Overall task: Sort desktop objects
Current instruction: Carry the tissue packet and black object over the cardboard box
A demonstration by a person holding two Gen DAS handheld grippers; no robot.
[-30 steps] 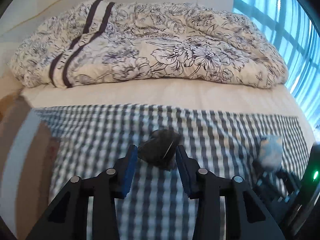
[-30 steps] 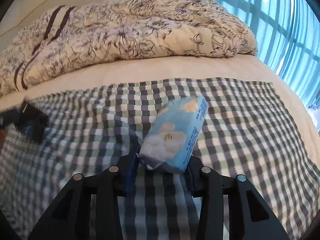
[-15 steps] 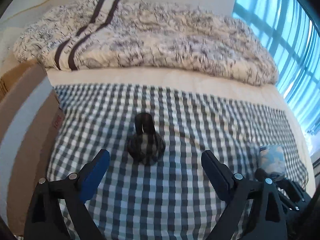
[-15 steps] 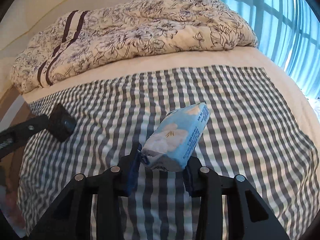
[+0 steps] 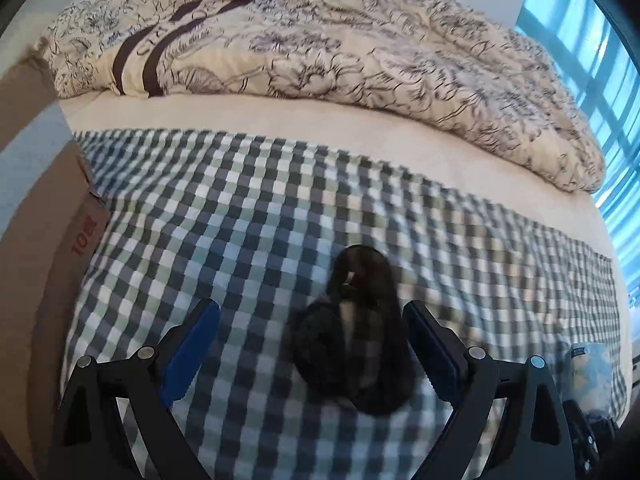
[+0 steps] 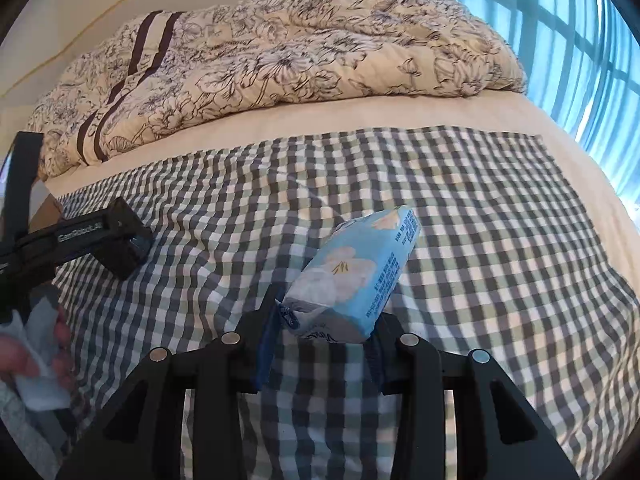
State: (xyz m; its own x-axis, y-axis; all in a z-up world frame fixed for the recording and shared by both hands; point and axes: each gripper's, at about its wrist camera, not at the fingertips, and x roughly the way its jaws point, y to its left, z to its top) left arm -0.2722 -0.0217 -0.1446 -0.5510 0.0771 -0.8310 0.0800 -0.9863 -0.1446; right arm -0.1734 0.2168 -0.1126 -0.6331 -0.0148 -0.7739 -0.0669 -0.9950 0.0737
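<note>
One dark fuzzy object (image 5: 352, 336); one blue tissue pack (image 6: 352, 272); two grippers, left (image 5: 312, 348), right (image 6: 324, 344); one checked cloth (image 6: 480, 220); one floral quilt (image 6: 280, 64); one cardboard box (image 5: 40, 248)

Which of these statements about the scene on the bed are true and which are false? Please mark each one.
1. The right tongs are shut on the light blue tissue pack. True.
2. The left tongs are shut tight on the dark object. False: they are open, with the object lying between the blue pads.
3. The dark object rests on the checked cloth. True.
4. The floral quilt covers the checked cloth completely. False: it is bunched at the far end of the bed, past the cloth.
5. A cardboard box shows at the left edge of the left wrist view. True.
</note>
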